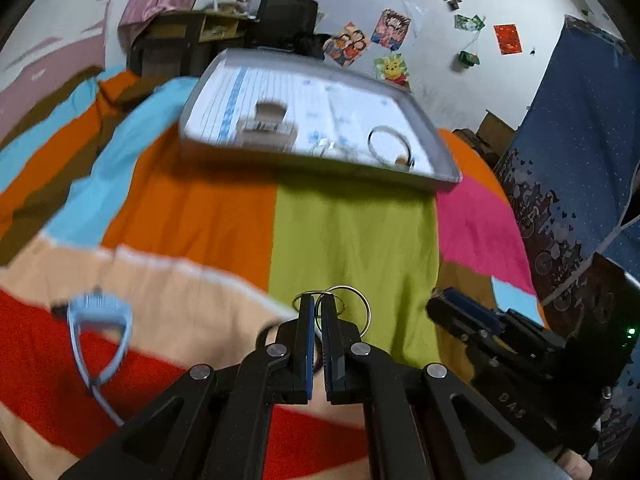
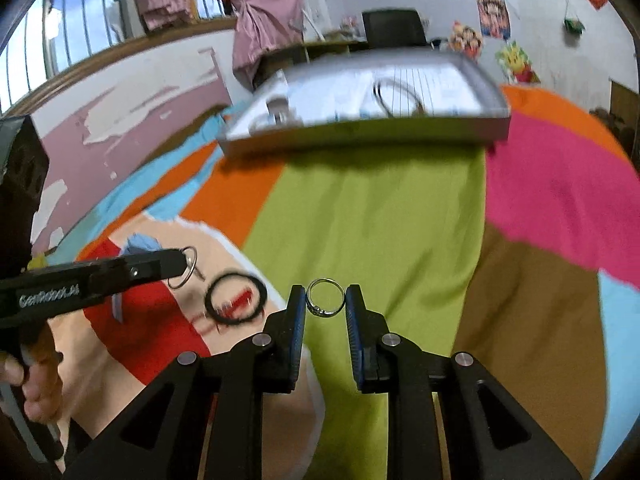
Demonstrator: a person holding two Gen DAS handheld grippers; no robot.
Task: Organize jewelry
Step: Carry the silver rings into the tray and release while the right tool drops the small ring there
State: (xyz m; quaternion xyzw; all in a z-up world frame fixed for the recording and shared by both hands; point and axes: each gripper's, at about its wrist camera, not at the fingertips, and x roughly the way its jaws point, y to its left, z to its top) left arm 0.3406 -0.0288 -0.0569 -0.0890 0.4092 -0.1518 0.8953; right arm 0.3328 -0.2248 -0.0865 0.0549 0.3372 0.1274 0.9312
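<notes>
Left gripper (image 1: 317, 312) is clamped tight on a pair of silver hoops (image 1: 347, 307), right gripper (image 2: 326, 300) pinches a small ring (image 2: 325, 297), both near the tray (image 2: 360, 136) on the far side of the striped blanket (image 2: 380, 220).

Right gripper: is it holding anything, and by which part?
Yes. The right gripper holds a small silver ring upright, its pads pressing on opposite outer edges of the band.

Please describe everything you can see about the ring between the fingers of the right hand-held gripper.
The ring is a thin silver-looking metal band with a small decorated part at its lower left. It stands upright, its opening facing the camera, clamped at both sides between the blue pads of the right hand-held gripper, above the green part of the bedspread.
</notes>
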